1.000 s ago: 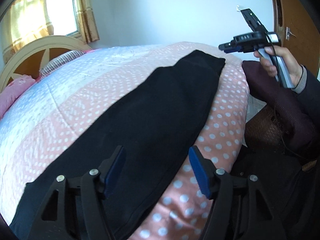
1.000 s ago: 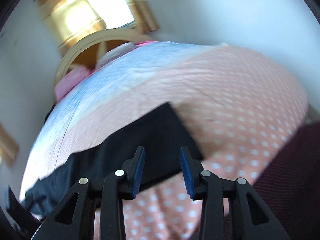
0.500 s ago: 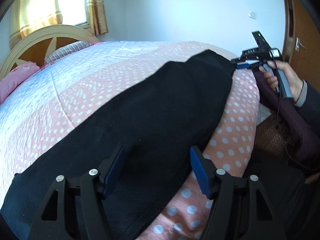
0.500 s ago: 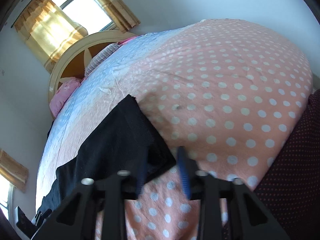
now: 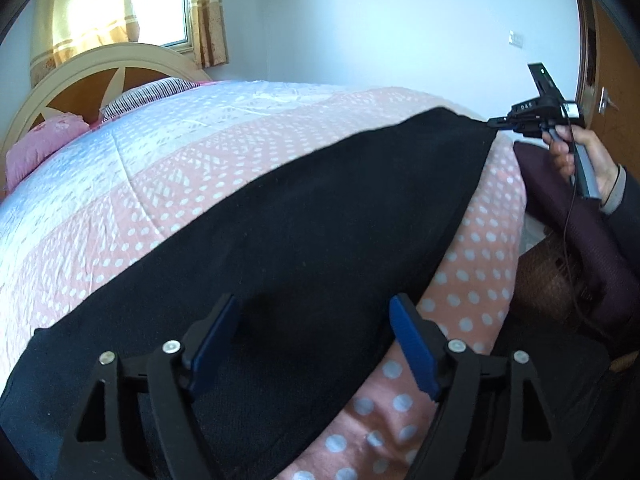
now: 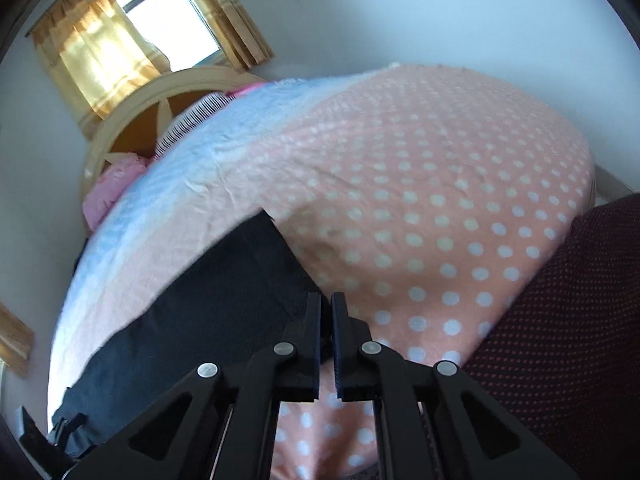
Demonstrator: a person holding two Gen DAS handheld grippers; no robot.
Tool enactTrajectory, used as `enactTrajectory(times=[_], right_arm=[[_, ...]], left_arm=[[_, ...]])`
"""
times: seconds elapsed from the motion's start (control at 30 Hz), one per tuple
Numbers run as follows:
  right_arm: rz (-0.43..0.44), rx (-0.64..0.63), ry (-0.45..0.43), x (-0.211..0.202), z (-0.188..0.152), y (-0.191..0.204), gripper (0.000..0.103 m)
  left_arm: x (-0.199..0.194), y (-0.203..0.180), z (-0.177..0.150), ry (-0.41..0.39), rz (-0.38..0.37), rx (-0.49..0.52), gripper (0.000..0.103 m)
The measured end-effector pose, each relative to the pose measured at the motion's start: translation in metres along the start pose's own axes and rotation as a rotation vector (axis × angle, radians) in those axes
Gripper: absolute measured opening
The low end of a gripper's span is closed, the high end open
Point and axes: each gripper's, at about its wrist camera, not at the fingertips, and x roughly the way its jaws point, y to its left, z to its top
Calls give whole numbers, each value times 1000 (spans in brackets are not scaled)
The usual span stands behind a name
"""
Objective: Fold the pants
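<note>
The black pants lay flat along the near edge of the bed, on the pink polka-dot quilt, running lengthwise from my left side to my right.

Left unit: my left gripper hovered over the near end of the pants, pointing downward at an angle. Its fingers were spreading apart. The fabric lay beneath and between them, but neither blue pad pressed on it.

Right unit: my right gripper was at the far end of the pants. Its fingers had come together until only a narrow slit showed between them, and dark cloth sat in that slit, so the corner of the pants was pinched. In the left wrist view, the same gripper's tip met the far corner of the pants at the quilt's edge, with my right hand wrapped around the handle.

Surroundings: a pale curved headboard and a pink pillow stood at the far end of the bed. A dark maroon dotted fabric lay just beside the quilt on my right.
</note>
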Motion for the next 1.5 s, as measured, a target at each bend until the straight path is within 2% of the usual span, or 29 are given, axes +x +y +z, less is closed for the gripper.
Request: enactTrajectory(times=[0.03, 0.1, 0.17, 0.23, 0.27, 0.37, 0.43, 0.5, 0.6, 0.63, 0.73, 0.87, 1.0, 1.1, 1.27, 1.4, 1.5], right_arm=[[2, -2, 38, 10, -3, -1, 5], [13, 7, 25, 10, -3, -4, 5], [32, 35, 12, 6, 2, -9, 10], [-53, 39, -49, -5, 5, -13, 31], [-70, 34, -74, -8, 6, -12, 33], [-32, -4, -135, -22, 8, 6, 33], [9, -91, -156, -27, 6, 32, 33], [64, -217, -125, -21, 3, 66, 33], [160, -306, -53, 4, 1, 103, 33], [175, -301, -15, 21, 4, 109, 33], [103, -217, 78, 65, 13, 103, 34], [142, -139, 56, 77, 29, 87, 34], [101, -162, 35, 68, 24, 86, 34], [26, -228, 3, 48, 13, 101, 34], [82, -458, 4, 19, -38, 159, 37], [159, -630, 69, 19, -86, 206, 37], [160, -761, 97, 22, -120, 228, 37]], left_arm=[[1, 0, 1, 5, -1, -2, 80], [-1, -1, 2, -3, 3, 1, 80], [-7, 0, 2, -11, 2, -8, 80], [-17, -1, 1, -25, 0, -12, 80], [-22, 0, 0, -41, -1, -6, 80], [-38, 1, 2, -77, 24, 8, 81], [-44, 7, 5, -105, 59, 10, 93], [-41, 14, 8, -104, 111, 8, 97], [-31, 27, 9, -78, 151, -26, 97], [-27, 32, 8, -67, 164, -38, 97], [-16, 39, 5, -30, 199, -69, 97], [-4, 48, 1, 23, 228, -98, 97], [0, 55, 1, 47, 227, -136, 101], [2, 60, 0, 62, 246, -169, 102], [3, 62, -6, 80, 252, -187, 103], [3, 65, -8, 85, 241, -197, 103], [5, 70, -7, 86, 227, -213, 103]])
